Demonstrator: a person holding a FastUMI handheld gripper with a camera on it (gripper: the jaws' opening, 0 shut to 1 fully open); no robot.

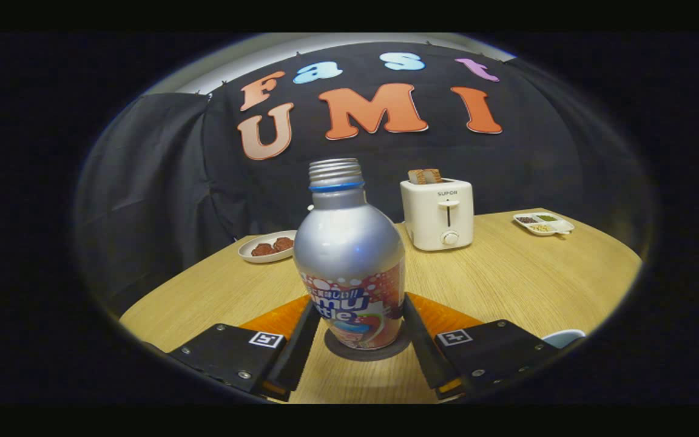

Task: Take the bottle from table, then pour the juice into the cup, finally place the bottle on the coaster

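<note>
So the silver aluminium bottle with the colourful label [349,261] is standing upright on a dark round coaster [364,352] on the light wooden surface [507,279], cap off. The tool [357,331] has a finger on each side, right up against the label, looks clamped on it. Beyond it: a white toaster with bread in it [438,212], a plate of brown snacks [267,246], a small divided dish [542,223]. A pale cup rim [563,337] peeks beside the right finger.
</note>
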